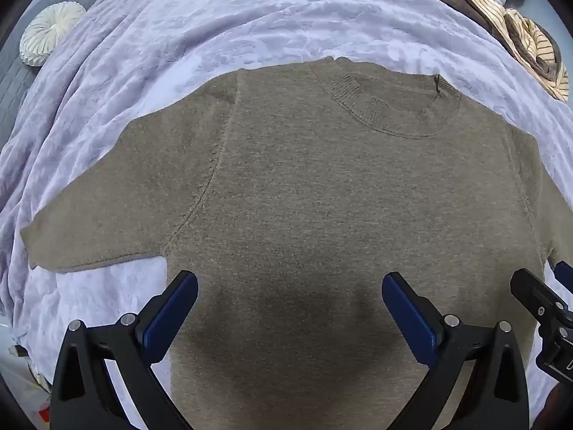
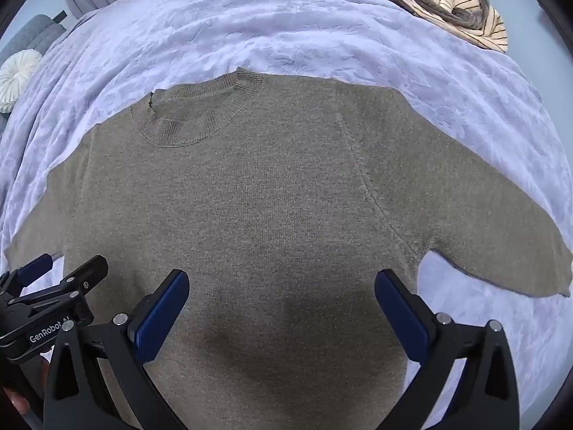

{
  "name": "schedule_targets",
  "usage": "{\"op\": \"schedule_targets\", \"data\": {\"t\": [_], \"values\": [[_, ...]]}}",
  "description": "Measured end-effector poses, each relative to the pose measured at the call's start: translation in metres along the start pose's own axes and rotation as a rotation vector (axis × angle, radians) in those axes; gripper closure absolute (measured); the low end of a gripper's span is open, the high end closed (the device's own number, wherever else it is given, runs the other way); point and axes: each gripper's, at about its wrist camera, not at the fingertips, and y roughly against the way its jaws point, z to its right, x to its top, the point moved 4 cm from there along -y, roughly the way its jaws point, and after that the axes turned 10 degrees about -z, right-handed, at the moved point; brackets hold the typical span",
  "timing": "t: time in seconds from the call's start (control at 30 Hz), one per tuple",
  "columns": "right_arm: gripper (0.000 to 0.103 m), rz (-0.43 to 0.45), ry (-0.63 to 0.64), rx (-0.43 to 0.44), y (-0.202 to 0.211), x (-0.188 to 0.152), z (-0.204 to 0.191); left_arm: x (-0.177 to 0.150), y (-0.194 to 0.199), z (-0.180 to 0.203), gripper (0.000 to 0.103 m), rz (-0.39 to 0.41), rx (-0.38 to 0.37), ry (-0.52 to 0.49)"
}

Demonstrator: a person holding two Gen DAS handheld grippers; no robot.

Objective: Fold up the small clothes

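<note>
The olive-brown knit sweater (image 1: 322, 197) lies flat and face up on the bed, spread over a lavender textured blanket (image 1: 215, 28). Its ribbed crew collar (image 1: 394, 107) points away from me, and both short sleeves are laid out to the sides, one sleeve (image 1: 96, 222) showing in my left view and the other sleeve (image 2: 501, 236) in my right view.

My left hand-held gripper (image 1: 290, 308) hangs over the lower body of the sweater with its blue-padded fingers wide apart and nothing between them. My right hand-held gripper (image 2: 281, 308) hangs just beside it over the same part, also spread apart and holding nothing. In the right view, white lettering on the side of the left tool reads "GenRobot.AI", with its end cut off by my own finger.

At the far corner of the bed sits a heap of clothes (image 2: 447, 3), cream with dark stripes and brown. A round pleated cream cushion (image 1: 50, 32) rests on a grey quilted seat (image 1: 18, 75) beside the bed.
</note>
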Motion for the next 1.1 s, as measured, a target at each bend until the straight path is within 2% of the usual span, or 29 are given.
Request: {"op": "schedule_targets", "data": {"t": [0.27,0.4,0.53,0.97,1.1], "values": [[0.000,-0.001,0.002,0.001,0.004,-0.006,0.001,0.001,-0.002,-0.005,0.000,-0.004,0.000,0.006],[0.000,0.001,0.006,0.002,-0.002,0.008,-0.007,-0.001,-0.001,-0.006,0.000,-0.005,-0.003,-0.005],[0.000,0.010,0.006,0.001,0.001,0.001,-0.004,-0.001,-0.001,-0.009,0.000,-0.004,-0.002,-0.008],[0.000,0.003,0.007,0.002,0.002,0.000,-0.002,-0.001,-0.003,-0.010,0.000,0.067,0.045,0.005],[0.000,-0.002,0.008,0.002,0.001,0.000,-0.003,-0.002,-0.003,-0.011,0.000,0.052,0.036,0.005]]}}
